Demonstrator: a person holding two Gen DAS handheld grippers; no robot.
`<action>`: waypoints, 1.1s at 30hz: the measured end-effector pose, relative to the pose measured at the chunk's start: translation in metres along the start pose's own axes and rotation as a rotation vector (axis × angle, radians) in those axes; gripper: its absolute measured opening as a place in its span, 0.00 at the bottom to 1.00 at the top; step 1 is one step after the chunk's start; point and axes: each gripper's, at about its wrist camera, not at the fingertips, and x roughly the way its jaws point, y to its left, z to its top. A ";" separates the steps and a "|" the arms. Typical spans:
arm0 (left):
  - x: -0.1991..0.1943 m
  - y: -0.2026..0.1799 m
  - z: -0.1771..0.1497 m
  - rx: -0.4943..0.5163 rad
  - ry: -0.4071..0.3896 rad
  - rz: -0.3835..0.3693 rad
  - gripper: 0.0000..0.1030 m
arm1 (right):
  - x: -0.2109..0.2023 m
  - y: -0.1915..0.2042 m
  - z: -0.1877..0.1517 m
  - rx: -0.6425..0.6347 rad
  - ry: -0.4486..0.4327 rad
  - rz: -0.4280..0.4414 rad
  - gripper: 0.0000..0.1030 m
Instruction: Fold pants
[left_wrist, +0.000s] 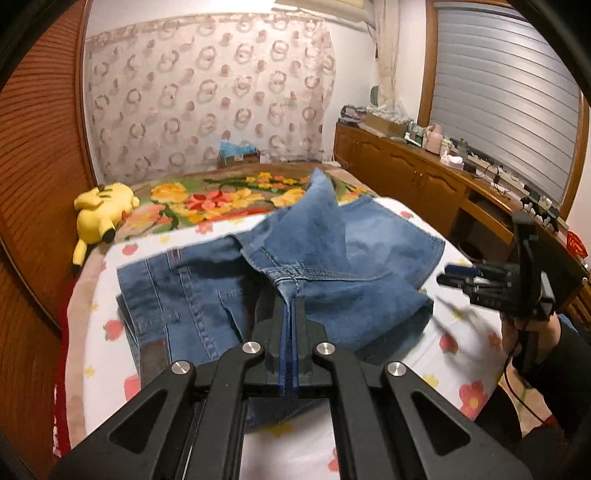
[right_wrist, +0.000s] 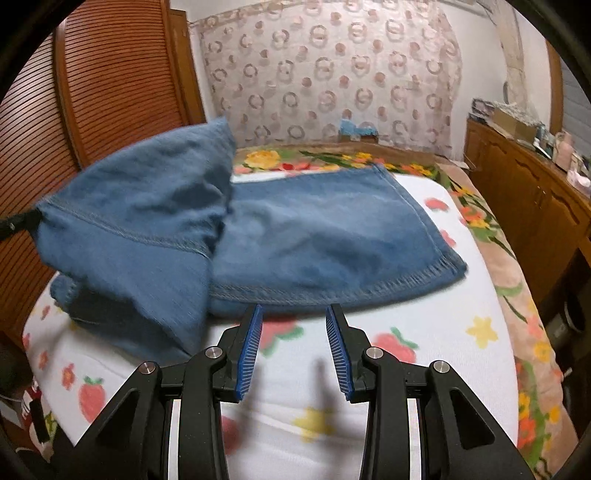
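Blue denim pants (left_wrist: 207, 295) lie on a white blanket (left_wrist: 417, 354) with a strawberry and flower print. My left gripper (left_wrist: 290, 295) is shut on a seamed edge of the denim and holds a tented fold (left_wrist: 317, 229) above the rest. In the right wrist view that raised fold (right_wrist: 140, 221) hangs at the left over the flat denim (right_wrist: 332, 236). My right gripper (right_wrist: 294, 314) stands open just short of the near hem, nothing between its blue pads (right_wrist: 251, 350). It also shows at the right of the left wrist view, the right gripper (left_wrist: 454, 275) held by a hand (left_wrist: 517, 332).
A yellow plush toy (left_wrist: 101, 218) lies at the bed's far left on a floral cover (left_wrist: 221, 199). A slatted wooden door (right_wrist: 110, 85) stands at the left. Wooden cabinets (left_wrist: 417, 173) with clutter on top run along the right. A patterned curtain (left_wrist: 207, 92) hangs behind.
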 end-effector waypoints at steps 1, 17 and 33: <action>0.003 0.000 -0.004 -0.003 0.008 -0.001 0.02 | 0.000 0.005 0.002 -0.008 -0.004 0.010 0.36; 0.039 0.039 0.000 -0.071 0.008 0.001 0.47 | 0.043 0.013 0.027 -0.085 0.031 0.103 0.36; 0.158 0.049 0.039 -0.076 0.146 -0.040 0.36 | 0.085 0.004 0.054 -0.107 0.104 0.149 0.48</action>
